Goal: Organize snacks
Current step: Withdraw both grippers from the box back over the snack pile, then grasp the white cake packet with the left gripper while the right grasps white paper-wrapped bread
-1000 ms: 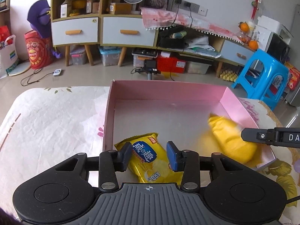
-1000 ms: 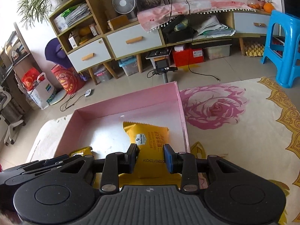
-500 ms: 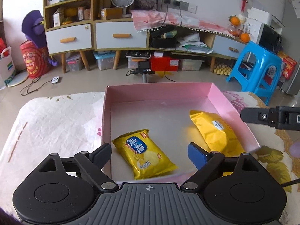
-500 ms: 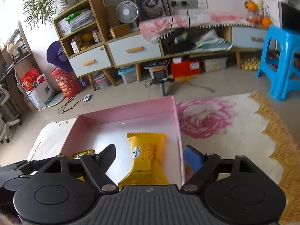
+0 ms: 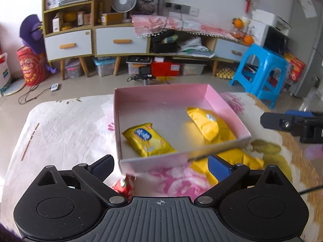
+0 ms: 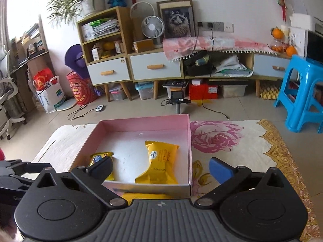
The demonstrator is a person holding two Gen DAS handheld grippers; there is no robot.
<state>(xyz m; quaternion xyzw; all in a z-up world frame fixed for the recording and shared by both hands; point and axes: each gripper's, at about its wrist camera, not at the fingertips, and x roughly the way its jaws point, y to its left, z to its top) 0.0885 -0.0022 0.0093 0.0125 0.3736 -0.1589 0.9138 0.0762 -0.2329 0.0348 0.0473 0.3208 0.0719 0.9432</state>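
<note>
Left gripper [image 5: 160,166]: jaws spread wide, holding nothing; one second ago they were narrowed around the yellow crinkled snack packet with a blue label [image 5: 148,140]. Right gripper [image 6: 160,170]: jaws likewise released; one second ago they were narrowed around the plain yellow pillow-shaped snack packet [image 6: 158,164]. Both units now sit further back from the box than before. Judgement: two placements are complete and both grippers are free for the next pick.

Nearest the left jaws, outside the box, a red wrapped snack [image 5: 123,187] and another yellow packet [image 5: 228,161] lie on the floral-cloth table [image 5: 60,125]; these appear unsorted.

Further out, the shallow pink cardboard box [image 5: 161,96] holds both placed packets flat on its floor, apart from each other, the blue-label one left, the plain one right
</note>
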